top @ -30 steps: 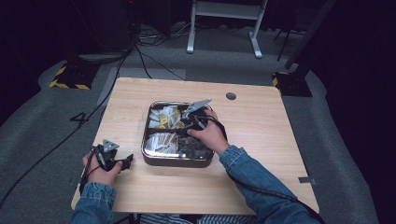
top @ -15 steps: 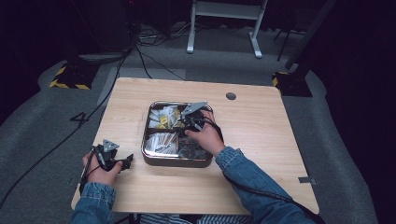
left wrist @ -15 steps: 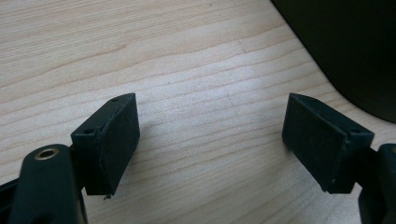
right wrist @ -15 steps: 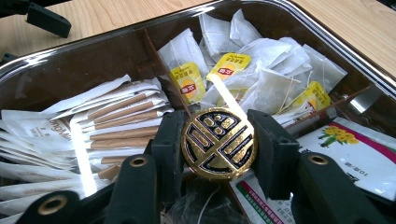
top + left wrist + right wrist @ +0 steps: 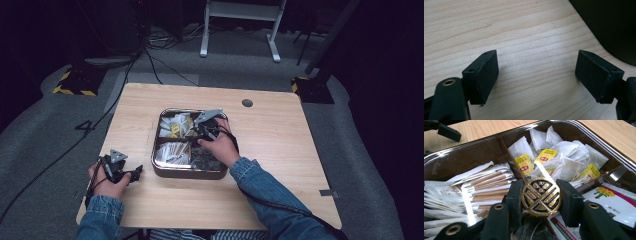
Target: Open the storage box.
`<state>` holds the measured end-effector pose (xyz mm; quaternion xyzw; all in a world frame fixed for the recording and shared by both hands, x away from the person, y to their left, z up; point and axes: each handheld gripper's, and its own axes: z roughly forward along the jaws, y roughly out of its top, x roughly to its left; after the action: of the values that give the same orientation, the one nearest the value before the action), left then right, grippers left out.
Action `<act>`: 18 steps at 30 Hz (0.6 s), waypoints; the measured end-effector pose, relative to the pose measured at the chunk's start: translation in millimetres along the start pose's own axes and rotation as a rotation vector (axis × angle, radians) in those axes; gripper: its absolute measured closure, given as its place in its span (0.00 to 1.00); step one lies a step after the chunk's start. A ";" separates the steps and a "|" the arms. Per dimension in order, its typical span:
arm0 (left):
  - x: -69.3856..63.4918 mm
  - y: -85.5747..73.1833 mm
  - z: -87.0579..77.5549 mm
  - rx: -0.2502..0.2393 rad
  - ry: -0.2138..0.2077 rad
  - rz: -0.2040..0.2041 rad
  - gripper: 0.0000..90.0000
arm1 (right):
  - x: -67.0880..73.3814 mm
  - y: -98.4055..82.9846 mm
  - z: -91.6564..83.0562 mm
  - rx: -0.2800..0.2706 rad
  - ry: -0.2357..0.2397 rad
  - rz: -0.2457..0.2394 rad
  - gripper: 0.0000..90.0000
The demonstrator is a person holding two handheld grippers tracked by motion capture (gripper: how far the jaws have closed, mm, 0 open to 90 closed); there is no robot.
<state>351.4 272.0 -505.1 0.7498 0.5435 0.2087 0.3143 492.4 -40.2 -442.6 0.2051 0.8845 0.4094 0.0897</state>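
My right gripper (image 5: pixel 540 187) is shut on a round gold-and-black foil disc (image 5: pixel 541 198), which it holds upright between its pads just above a steel tray (image 5: pixel 599 143). In the high view this right gripper (image 5: pixel 202 131) sits over the tray's (image 5: pixel 187 175) right half. Tea bags (image 5: pixel 564 157) with yellow tags fill the compartment behind the disc. Paper sticks (image 5: pixel 486 185) lie in the compartment to the left. My left gripper (image 5: pixel 132 172) rests on the table at the front left. Its jaws stand wide open over bare wood (image 5: pixel 536 72) with nothing between them.
A white packet with a flower print (image 5: pixel 614 202) lies in the tray beside the right jaw. The wooden table (image 5: pixel 280 145) has a small round hole (image 5: pixel 247 103) at the back. A metal stand (image 5: pixel 240 20) and cables lie on the floor beyond.
My right forearm has swung slightly to the left while its gripper stays over the tray. The left hand has not moved.
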 end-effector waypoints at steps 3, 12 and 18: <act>-0.1 0.0 0.0 0.001 -0.002 -0.001 0.22 | 0.0 -0.2 -0.8 -0.006 0.001 0.001 0.65; 0.0 0.1 -0.1 0.002 -0.001 0.004 0.22 | 1.5 6.4 -9.6 -0.037 -0.012 0.005 0.65; -0.4 0.2 -0.1 0.003 -0.007 0.010 0.22 | 2.4 18.7 -26.1 -0.070 -0.011 -0.004 0.65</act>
<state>351.4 271.6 -504.9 0.7539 0.5388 0.2067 0.3139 487.2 -46.2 -411.4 0.2022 0.8696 0.4387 0.1026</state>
